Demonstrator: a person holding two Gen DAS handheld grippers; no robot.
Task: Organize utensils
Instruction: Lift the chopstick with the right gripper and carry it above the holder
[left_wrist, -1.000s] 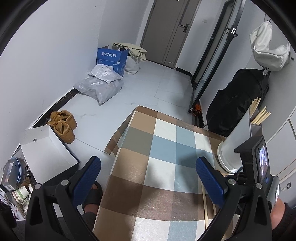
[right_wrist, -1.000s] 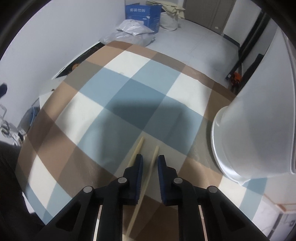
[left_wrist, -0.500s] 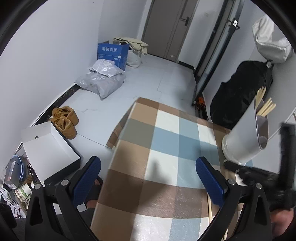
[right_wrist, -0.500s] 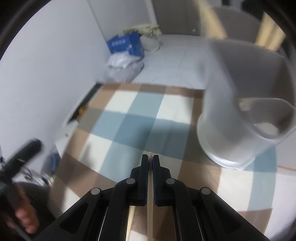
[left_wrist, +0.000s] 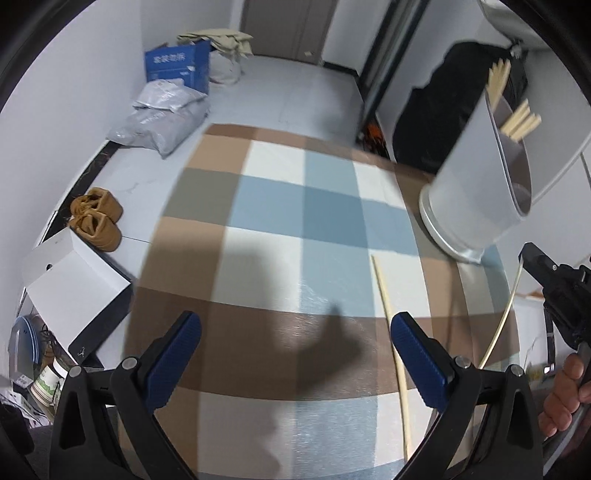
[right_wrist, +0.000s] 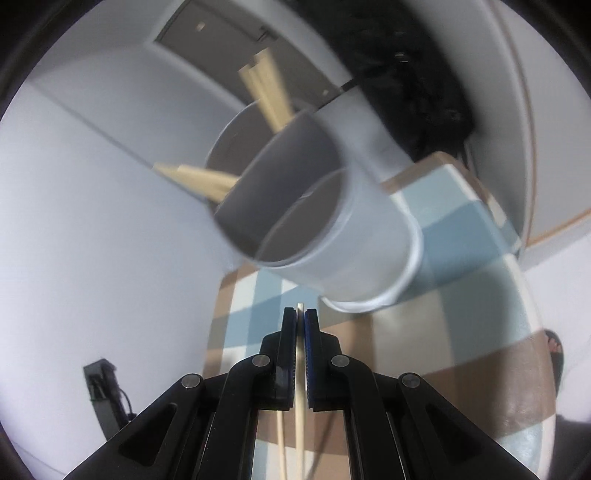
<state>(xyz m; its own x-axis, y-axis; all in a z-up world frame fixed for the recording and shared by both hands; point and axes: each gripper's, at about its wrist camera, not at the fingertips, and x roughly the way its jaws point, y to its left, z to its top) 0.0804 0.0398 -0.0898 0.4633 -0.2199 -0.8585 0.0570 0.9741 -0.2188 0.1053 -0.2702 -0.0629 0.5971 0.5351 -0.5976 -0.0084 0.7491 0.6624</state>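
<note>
Right now my right tongs (right_wrist: 300, 325) are clenched on a thin pale wooden chopstick (right_wrist: 300, 417), its tip poking just past the blue pads. That chopstick is lifted off the table: in the left wrist view it (left_wrist: 502, 314) slants from the black tips of the right tongs (left_wrist: 526, 256) down towards the lower edge, above the cloth. The jaws have just been closing, with the stick between them.

Just ahead of those tongs stands the tall white cylindrical utensil holder (right_wrist: 343, 236), its mouth facing the right camera. A partition splits it into compartments; the far ones hold several pale wooden chopsticks (right_wrist: 266, 96), while the near one shows only its grey inner wall. In the left view the same holder (left_wrist: 469, 192) stands on the far right part of the table.

My left tongs (left_wrist: 295, 350) are released, the blue pads spread wide with nothing between them, hanging above the table (left_wrist: 258, 221) with its checked cloth of brown, blue and white squares. A second pale wooden chopstick (left_wrist: 391, 332) lies flat on the cloth, running away from me, its near part passing just behind the right-hand pad of the left tongs.

My right hand (left_wrist: 565, 398) shows at the right edge of the left view, wrapped around the handle.
</note>
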